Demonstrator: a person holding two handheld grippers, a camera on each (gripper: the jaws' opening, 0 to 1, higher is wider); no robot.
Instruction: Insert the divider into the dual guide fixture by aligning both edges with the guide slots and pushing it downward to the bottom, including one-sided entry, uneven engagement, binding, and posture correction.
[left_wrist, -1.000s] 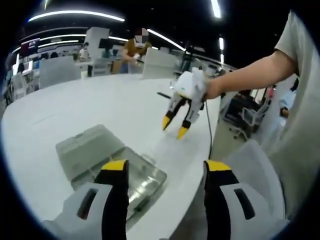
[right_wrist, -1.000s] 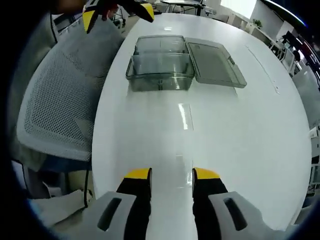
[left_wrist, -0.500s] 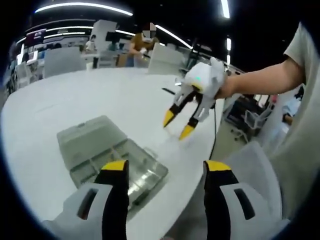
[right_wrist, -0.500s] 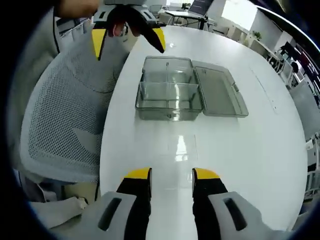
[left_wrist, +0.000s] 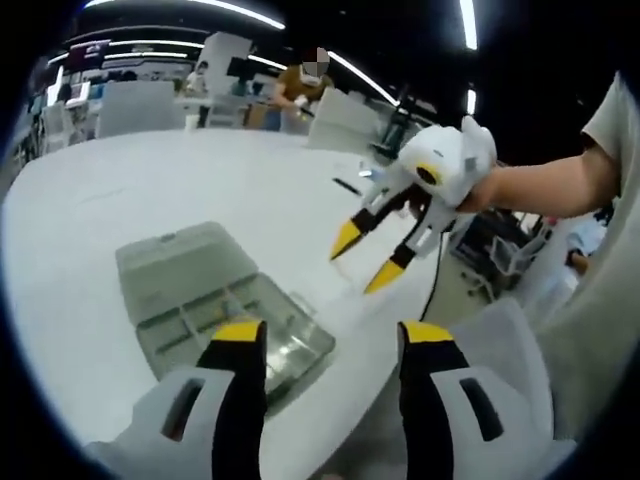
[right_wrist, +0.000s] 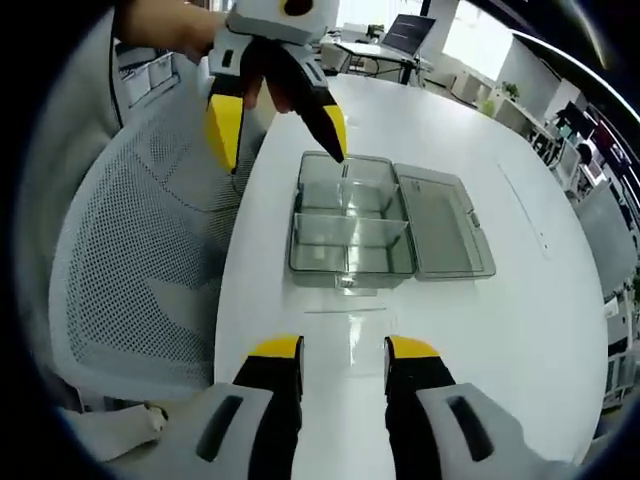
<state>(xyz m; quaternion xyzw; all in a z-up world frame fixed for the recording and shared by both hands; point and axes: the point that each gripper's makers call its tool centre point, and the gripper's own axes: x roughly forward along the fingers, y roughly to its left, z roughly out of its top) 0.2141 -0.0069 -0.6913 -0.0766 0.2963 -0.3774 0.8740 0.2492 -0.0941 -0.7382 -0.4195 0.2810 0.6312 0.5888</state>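
Approach: both open, empty hand-held grippers, left (right_wrist: 275, 115) and right (left_wrist: 375, 260), nearer clear fixture box (right_wrist: 350, 235) at 12 o'clock; divider ungrasped.

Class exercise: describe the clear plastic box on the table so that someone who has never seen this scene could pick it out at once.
Start at the big white table. Near its edge, beside a white mesh chair, sits the clear plastic box, the one see-through thing on the table. Its hinged lid lies flat open alongside, and walls split the inside into compartments.

Box (left_wrist: 250, 330) front behind left claw (left_wrist: 325, 345)
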